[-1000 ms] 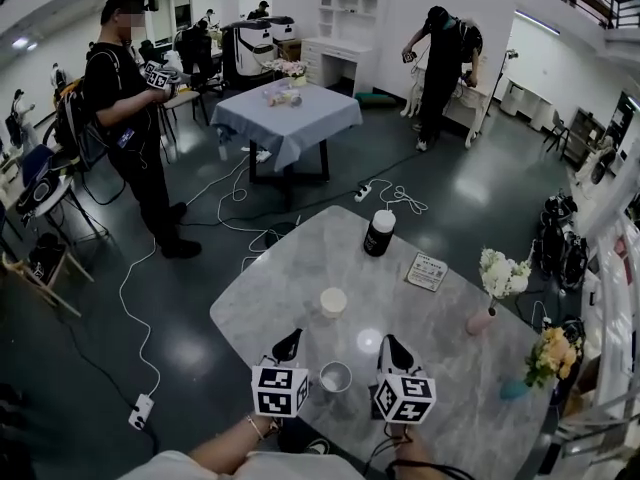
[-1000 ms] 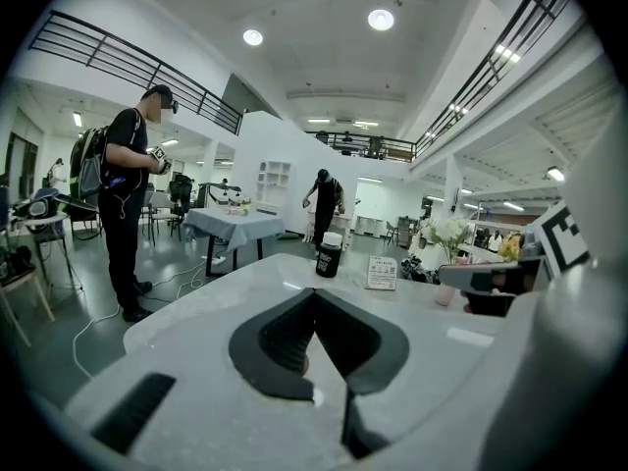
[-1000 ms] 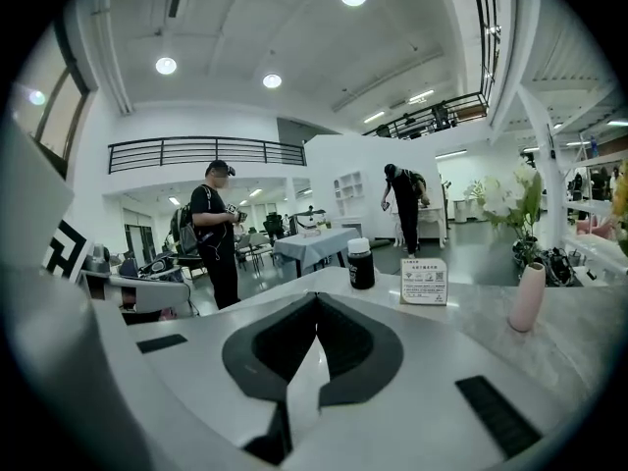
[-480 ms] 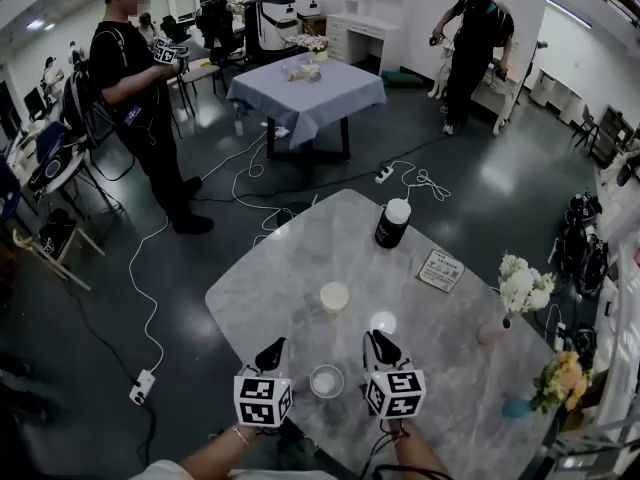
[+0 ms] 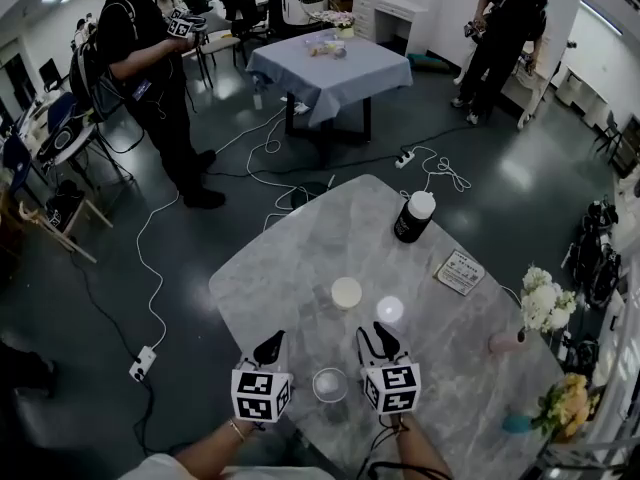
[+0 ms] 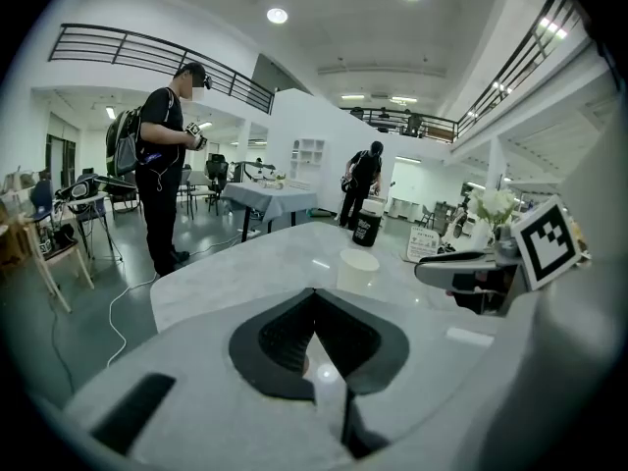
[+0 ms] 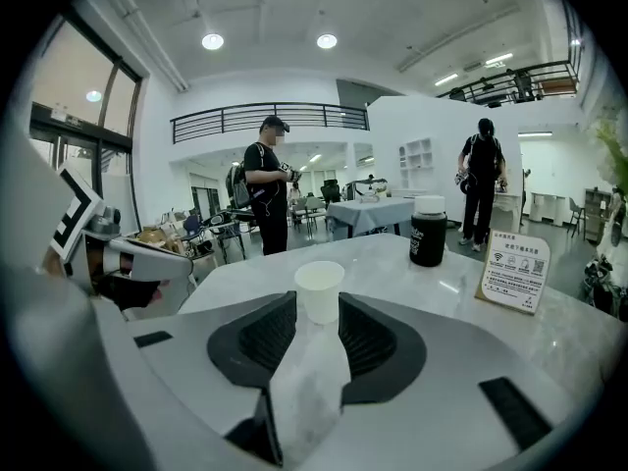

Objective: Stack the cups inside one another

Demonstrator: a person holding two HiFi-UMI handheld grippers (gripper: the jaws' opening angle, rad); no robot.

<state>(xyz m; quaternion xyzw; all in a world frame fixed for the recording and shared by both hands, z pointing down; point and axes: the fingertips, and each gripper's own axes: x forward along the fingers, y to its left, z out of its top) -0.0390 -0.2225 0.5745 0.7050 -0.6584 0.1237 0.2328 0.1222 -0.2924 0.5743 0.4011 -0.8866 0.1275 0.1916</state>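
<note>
A white paper cup [image 5: 346,292] stands upright mid-table on the marble table [image 5: 260,268]. A clear cup [image 5: 329,384] stands near the front edge, between my two grippers. My left gripper [image 5: 272,346] is left of the clear cup, its tips touching and nothing held [image 6: 314,297]. My right gripper [image 5: 372,336] is right of that cup, and its jaws have just been opening. In the right gripper view they [image 7: 316,307] stand apart with nothing gripped. The white cup [image 7: 319,290] sits just beyond those tips, and it appears ahead and to the right [image 6: 358,270] in the left gripper view.
A black bottle with a white lid [image 5: 413,218] and a printed card [image 5: 460,271] stand at the far right of the table. Flower vases [image 5: 520,336] [image 5: 560,408] line its right edge. People, a cloth-covered table [image 5: 330,63] and floor cables [image 5: 270,168] lie beyond.
Both grippers have sunk toward the table, on either side of the clear cup. The right jaws have parted. The cups have not moved.
</note>
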